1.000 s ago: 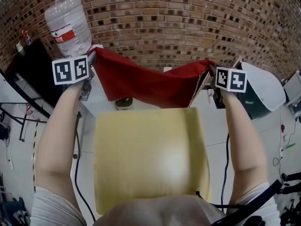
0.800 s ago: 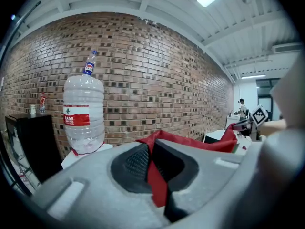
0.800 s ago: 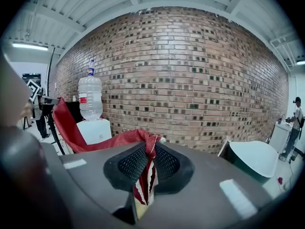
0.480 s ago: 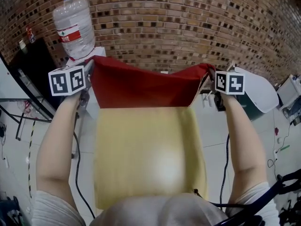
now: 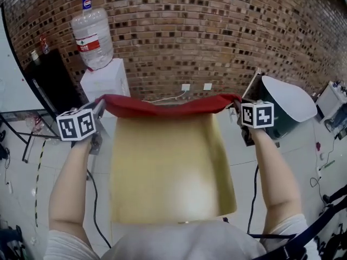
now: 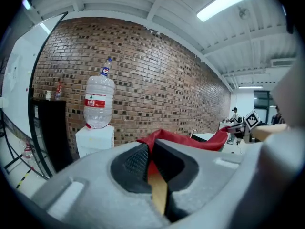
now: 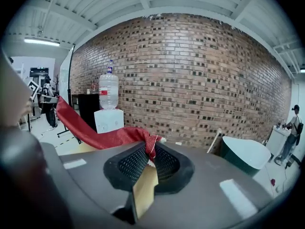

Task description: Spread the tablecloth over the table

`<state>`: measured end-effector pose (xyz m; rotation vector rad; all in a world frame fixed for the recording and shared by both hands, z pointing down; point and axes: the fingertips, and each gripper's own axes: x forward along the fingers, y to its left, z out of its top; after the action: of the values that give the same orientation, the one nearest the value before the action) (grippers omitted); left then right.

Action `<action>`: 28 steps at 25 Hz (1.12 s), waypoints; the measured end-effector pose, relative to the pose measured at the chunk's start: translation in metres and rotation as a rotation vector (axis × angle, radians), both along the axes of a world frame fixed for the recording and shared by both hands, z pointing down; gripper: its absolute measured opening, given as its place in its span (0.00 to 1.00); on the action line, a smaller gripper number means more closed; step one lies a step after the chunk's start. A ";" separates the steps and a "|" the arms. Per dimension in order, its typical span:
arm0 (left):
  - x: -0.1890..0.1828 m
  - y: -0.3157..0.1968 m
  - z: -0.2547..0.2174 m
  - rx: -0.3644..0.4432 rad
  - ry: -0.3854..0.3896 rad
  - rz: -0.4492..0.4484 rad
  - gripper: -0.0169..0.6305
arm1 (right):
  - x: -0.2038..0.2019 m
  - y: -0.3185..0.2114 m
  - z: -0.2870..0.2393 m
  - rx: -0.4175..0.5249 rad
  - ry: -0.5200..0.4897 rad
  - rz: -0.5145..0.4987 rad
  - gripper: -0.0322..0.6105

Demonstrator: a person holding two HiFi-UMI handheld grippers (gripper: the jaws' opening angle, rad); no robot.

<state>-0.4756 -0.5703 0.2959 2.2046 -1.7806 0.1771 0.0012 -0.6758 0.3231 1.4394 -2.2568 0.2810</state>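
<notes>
Against the brick wall (image 5: 217,31), the tablecloth (image 5: 168,167) had changed most since 1 second before. Its red face, then a broad drape between the grippers, was now only a narrow band along the far edge. The yellow face filled the space from that band back to the person's body. Both bare forearms reached forward, roughly parallel. They sat lower in the head view than earlier, with the marker cubes nearer the person. The cloth's held edge ran left to right between the 2 grippers, fairly taut, dipping slightly at the middle. The left gripper (image 5: 100,108) had its jaws pinched tight on the cloth's left corner, red and yellow layers showing between the pads. The right gripper (image 5: 237,104) was clamped likewise on the right corner. The water bottle (image 5: 93,34) stood well beyond the left gripper.
</notes>
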 end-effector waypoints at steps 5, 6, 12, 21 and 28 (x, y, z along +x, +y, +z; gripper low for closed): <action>0.029 0.087 0.047 -0.071 0.031 -0.006 0.04 | 0.028 0.086 0.047 -0.071 -0.013 0.014 0.09; 0.036 0.103 0.060 -0.092 0.042 -0.009 0.04 | 0.033 0.102 0.057 -0.085 -0.020 0.018 0.09; 0.056 0.184 0.130 -0.222 0.085 -0.039 0.04 | 0.056 0.179 0.126 -0.194 -0.095 0.060 0.09; 0.071 0.280 0.194 -0.305 0.093 -0.087 0.04 | 0.073 0.268 0.185 -0.263 -0.123 0.067 0.09; 0.077 0.326 0.231 -0.349 0.122 -0.095 0.04 | 0.084 0.316 0.217 -0.295 -0.116 0.073 0.09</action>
<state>-0.3982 -0.2444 0.5269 1.8445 -1.6417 0.3001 0.0849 -0.3602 0.5398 1.3788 -2.1431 0.7058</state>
